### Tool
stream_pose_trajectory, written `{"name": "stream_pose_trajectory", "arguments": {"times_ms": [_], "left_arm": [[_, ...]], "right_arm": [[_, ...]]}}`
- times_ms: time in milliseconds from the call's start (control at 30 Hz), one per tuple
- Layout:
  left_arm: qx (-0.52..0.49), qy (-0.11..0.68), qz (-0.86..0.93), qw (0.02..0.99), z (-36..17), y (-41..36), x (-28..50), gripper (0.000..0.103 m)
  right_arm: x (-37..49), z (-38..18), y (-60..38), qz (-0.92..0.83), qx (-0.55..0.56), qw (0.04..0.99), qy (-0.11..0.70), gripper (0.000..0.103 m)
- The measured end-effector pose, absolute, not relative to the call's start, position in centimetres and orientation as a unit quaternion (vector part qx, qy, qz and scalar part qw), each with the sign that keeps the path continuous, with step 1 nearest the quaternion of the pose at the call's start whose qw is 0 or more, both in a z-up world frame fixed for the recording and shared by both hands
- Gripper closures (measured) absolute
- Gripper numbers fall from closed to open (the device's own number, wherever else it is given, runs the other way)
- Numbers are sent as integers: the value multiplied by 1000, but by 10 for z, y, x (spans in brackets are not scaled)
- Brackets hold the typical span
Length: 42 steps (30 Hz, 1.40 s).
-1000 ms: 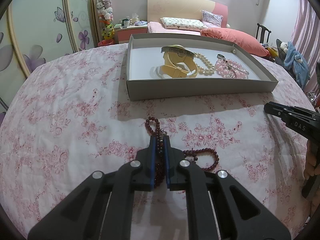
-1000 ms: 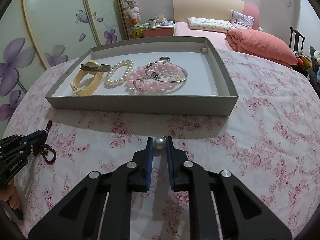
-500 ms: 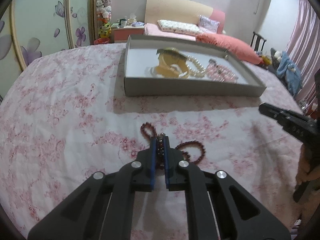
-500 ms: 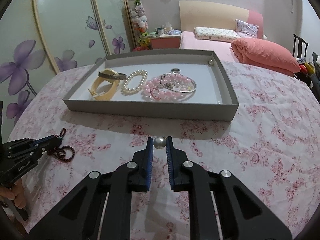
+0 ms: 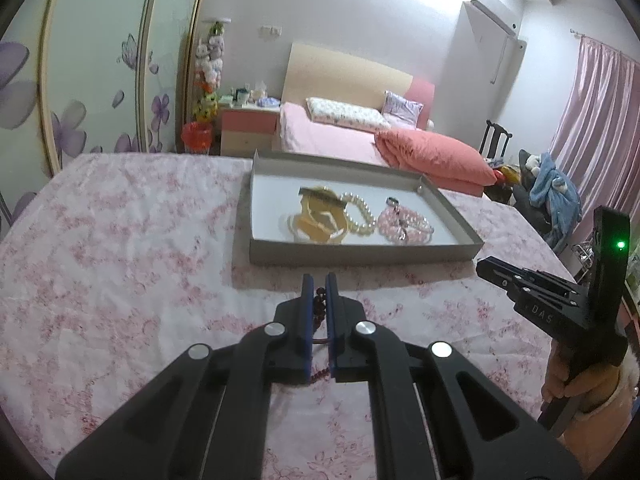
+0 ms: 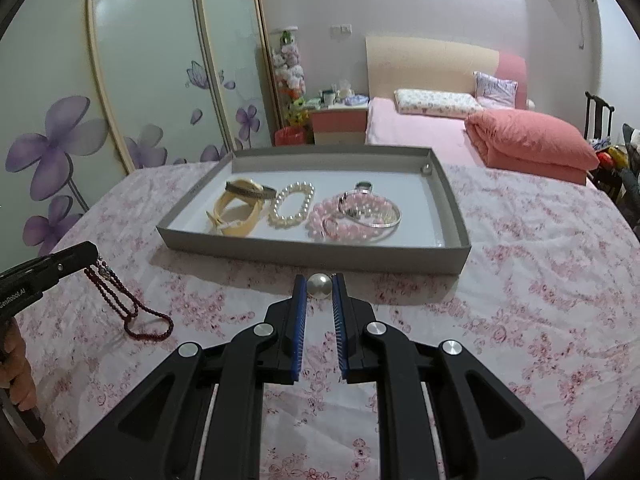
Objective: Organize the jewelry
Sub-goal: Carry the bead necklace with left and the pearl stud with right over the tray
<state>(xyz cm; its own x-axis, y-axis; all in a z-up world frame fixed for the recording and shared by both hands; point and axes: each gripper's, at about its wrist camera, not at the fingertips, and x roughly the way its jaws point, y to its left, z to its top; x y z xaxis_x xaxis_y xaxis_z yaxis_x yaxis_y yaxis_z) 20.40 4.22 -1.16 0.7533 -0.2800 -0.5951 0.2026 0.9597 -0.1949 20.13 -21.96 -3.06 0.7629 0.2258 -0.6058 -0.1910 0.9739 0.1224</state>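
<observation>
The left gripper (image 5: 319, 286) jaws pinch a dark red beaded string (image 6: 120, 300); the right gripper (image 6: 319, 286) jaws clamp a round silver-white pearl (image 6: 319, 286). The shallow grey cardboard tray (image 6: 312, 250) lies straight ahead, nearer the right.

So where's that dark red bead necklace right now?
The dark red bead necklace hangs from the left gripper, at the left of the right wrist view; its lower loop trails on the floral tablecloth, in front of the grey tray.
</observation>
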Motion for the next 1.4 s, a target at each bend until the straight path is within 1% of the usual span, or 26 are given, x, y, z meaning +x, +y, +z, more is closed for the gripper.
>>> {"name": "stream_pose_trajectory", "arguments": {"times_ms": [367,633,1133,1400], "left_arm": [[0,280,-101,955,5,23,189,97],[9,263,-102,959,15,13,182,97],[47,201,-85,975,49,-14,169,98],[33,165,-87,982,76,-23,175,98]], "right_arm": [[191,-18,-216,115,25,947,299,89],[180,-4,-215,115,29,955,273,89],[162,29,-216,107,28,976,186,89],[161,46,-216,94,29,987,124,89]]}}
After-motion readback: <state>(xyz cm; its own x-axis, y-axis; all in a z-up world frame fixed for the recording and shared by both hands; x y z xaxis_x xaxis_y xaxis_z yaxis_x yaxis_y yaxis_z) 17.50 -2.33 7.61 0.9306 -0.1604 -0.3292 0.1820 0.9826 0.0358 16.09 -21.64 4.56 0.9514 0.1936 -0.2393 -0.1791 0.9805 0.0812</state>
